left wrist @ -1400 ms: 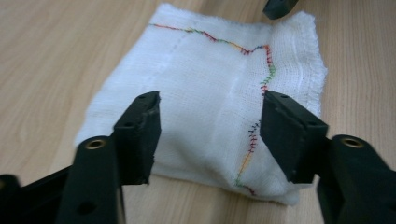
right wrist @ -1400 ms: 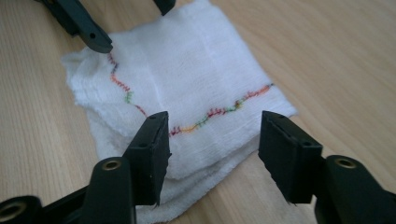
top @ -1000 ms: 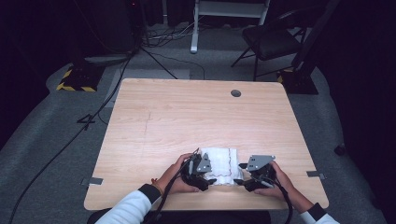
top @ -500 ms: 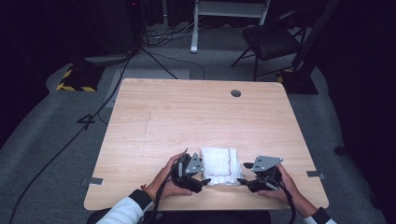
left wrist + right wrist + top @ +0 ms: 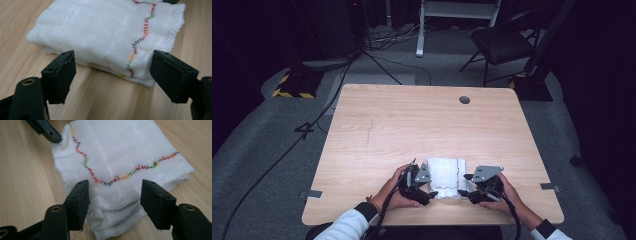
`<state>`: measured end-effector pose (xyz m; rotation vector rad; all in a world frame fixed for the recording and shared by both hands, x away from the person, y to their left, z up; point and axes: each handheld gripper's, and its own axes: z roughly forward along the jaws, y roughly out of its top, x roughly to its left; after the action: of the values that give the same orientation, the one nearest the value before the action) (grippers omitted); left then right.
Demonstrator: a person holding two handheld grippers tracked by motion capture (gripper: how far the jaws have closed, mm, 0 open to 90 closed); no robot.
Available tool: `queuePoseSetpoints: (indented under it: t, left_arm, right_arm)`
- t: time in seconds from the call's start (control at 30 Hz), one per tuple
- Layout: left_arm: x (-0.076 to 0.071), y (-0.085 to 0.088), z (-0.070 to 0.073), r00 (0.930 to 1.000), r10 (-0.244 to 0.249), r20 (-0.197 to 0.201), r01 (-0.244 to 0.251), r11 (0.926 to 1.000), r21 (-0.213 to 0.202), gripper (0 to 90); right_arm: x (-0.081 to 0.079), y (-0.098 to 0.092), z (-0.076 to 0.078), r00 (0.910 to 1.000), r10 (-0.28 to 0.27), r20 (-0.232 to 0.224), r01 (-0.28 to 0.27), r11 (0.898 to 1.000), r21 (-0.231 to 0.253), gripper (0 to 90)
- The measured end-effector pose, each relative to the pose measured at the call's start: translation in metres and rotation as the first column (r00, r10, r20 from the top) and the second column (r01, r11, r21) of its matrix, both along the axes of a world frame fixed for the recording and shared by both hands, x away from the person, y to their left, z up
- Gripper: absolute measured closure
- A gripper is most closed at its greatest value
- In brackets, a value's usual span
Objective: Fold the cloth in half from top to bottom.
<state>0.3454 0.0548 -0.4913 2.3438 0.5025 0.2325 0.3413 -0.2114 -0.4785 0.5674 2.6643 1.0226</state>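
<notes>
A folded white cloth (image 5: 446,176) with a wavy multicoloured stitch line (image 5: 130,172) lies near the table's front edge, between my two grippers. My left gripper (image 5: 430,191) is at its left side. Its jaws have just been opening and stand wide at the cloth's folded edge (image 5: 100,65), which lies between the tips without being pressed. From the right, my right gripper (image 5: 468,187) straddles a corner of the cloth's layers (image 5: 113,205) with open jaws. One left jaw tip (image 5: 50,132) touches the cloth's far corner in the right gripper view.
The wooden table (image 5: 422,125) has a round cable hole (image 5: 464,99) at the back. On the floor behind are a folding chair (image 5: 504,42), cables (image 5: 312,125) and a yellow-black striped block (image 5: 292,85). Tape marks (image 5: 310,194) sit at the table's front corners.
Both hands stay at the cloth's two sides with only slight shifts. The cloth lies in the same place.
</notes>
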Motion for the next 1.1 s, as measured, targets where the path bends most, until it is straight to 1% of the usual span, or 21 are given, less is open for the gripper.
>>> queuePoseSetpoints:
  t: [0.03, 0.13, 0.2, 0.27, 0.3, 0.37, 0.43, 0.5, 0.6, 0.63, 0.7, 0.73, 0.77, 0.8, 0.83, 0.9, 0.97, 1.0, 1.03, 1.07, 1.1]
  left_arm:
    - [0.002, 0.0, -0.001, 1.0, -0.002, -0.004, 0.002, 1.0, -0.005, 17.6]
    - [0.008, 0.0, -0.003, 0.9995, -0.001, -0.03, 0.001, 0.9999, -0.012, 16.1]
    - [0.012, 0.001, -0.003, 0.9995, -0.005, -0.032, 0.005, 0.9998, -0.017, 15.7]
    - [0.017, 0.001, -0.004, 0.9996, -0.001, -0.028, 0.0, 0.9998, -0.017, 15.7]
    - [0.021, 0.0, -0.003, 0.9998, 0.001, -0.019, -0.002, 0.9999, -0.013, 15.7]
    - [0.028, -0.001, -0.002, 0.9999, 0.012, 0.004, -0.012, 0.9999, 0.006, 15.7]
    - [0.037, -0.001, -0.001, 0.9996, 0.022, 0.016, -0.022, 0.9996, 0.016, 15.8]
    - [0.047, 0.001, -0.001, 0.9995, 0.031, 0.0, -0.031, 0.9995, 0.011, 15.7]
    - [0.06, 0.003, -0.002, 0.9983, 0.057, 0.009, -0.057, 0.9983, 0.009, 15.7]
    - [0.064, 0.003, -0.001, 0.9977, 0.067, 0.012, -0.067, 0.9975, 0.019, 15.6]
    - [0.071, 0.005, 0.001, 0.9945, 0.095, 0.045, -0.097, 0.9947, 0.034, 15.6]
    - [0.073, 0.006, 0.001, 0.9939, 0.101, 0.043, -0.103, 0.9941, 0.034, 15.7]
    - [0.077, 0.007, 0.0, 0.9931, 0.112, 0.034, -0.113, 0.9934, 0.021, 15.7]
    - [0.079, 0.007, -0.001, 0.9927, 0.116, 0.032, -0.117, 0.9929, 0.021, 15.7]
    - [0.081, 0.008, 0.0, 0.9921, 0.12, 0.035, -0.121, 0.9924, 0.022, 15.7]
    - [0.083, 0.008, -0.001, 0.9905, 0.127, 0.053, -0.128, 0.9915, 0.021, 15.7]
    - [0.085, 0.009, -0.001, 0.989, 0.131, 0.069, -0.133, 0.9909, 0.022, 15.8]
    - [0.086, 0.01, -0.001, 0.9883, 0.136, 0.07, -0.138, 0.9903, 0.02, 15.7]
    - [0.088, 0.011, -0.001, 0.9879, 0.142, 0.061, -0.144, 0.9892, 0.025, 15.7]
    - [0.09, 0.012, 0.0, 0.9865, 0.152, 0.061, -0.154, 0.9876, 0.03, 15.7]
    - [0.092, 0.014, 0.0, 0.9824, 0.17, 0.076, -0.173, 0.9841, 0.038, 15.7]
  right_arm:
    - [0.004, 0.001, -0.001, 0.9998, -0.008, -0.017, 0.008, 1.0, 0.002, 39.1]
    - [0.012, 0.002, -0.004, 0.9986, -0.014, -0.052, 0.015, 1.0, 0.018, 38.6]
    - [0.017, 0.003, -0.004, 0.9982, -0.012, -0.059, 0.013, 1.0, 0.019, 38.8]
    - [0.022, 0.004, -0.004, 0.9981, -0.019, -0.058, 0.02, 1.0, 0.019, 39.9]
    - [0.025, 0.005, -0.004, 0.998, -0.025, -0.058, 0.026, 0.999, 0.02, 40.4]
    - [0.031, 0.008, -0.004, 0.9985, -0.033, -0.044, 0.033, 0.999, 0.015, 41.4]
    - [0.037, 0.01, -0.003, 0.9985, -0.049, -0.023, 0.049, 0.999, 0.006, 43.0]
    - [0.046, 0.014, -0.003, 0.9984, -0.056, -0.013, 0.056, 0.998, 0.0, 43.1]
    - [0.059, 0.017, -0.003, 0.9969, -0.078, -0.012, 0.078, 0.997, 0.003, 43.5]
    - [0.062, 0.018, -0.003, 0.9966, -0.082, -0.007, 0.082, 0.997, 0.004, 43.5]
    - [0.07, 0.02, -0.003, 0.9956, -0.094, -0.002, 0.094, 0.996, 0.002, 43.7]
    - [0.074, 0.021, -0.003, 0.9949, -0.101, -0.005, 0.101, 0.995, 0.0, 43.6]
    - [0.076, 0.022, -0.003, 0.9948, -0.101, -0.009, 0.101, 0.995, 0.001, 43.4]
    - [0.08, 0.023, -0.003, 0.9942, -0.107, -0.008, 0.107, 0.994, 0.0, 43.3]
    - [0.082, 0.024, -0.003, 0.9939, -0.11, -0.006, 0.11, 0.994, 0.0, 43.4]
    - [0.087, 0.026, -0.003, 0.994, -0.109, 0.0, 0.109, 0.994, -0.001, 43.4]
    - [0.094, 0.028, -0.003, 0.9929, -0.118, -0.005, 0.118, 0.993, 0.001, 43.5]
    - [0.096, 0.029, -0.003, 0.9926, -0.121, -0.005, 0.121, 0.993, 0.0, 43.5]
    - [0.099, 0.031, -0.003, 0.9926, -0.121, -0.001, 0.121, 0.993, 0.0, 43.6]
    - [0.102, 0.032, -0.004, 0.9918, -0.128, 0.001, 0.128, 0.992, 0.001, 43.7]
    - [0.104, 0.033, -0.004, 0.9916, -0.129, 0.004, 0.129, 0.992, 0.002, 44.0]
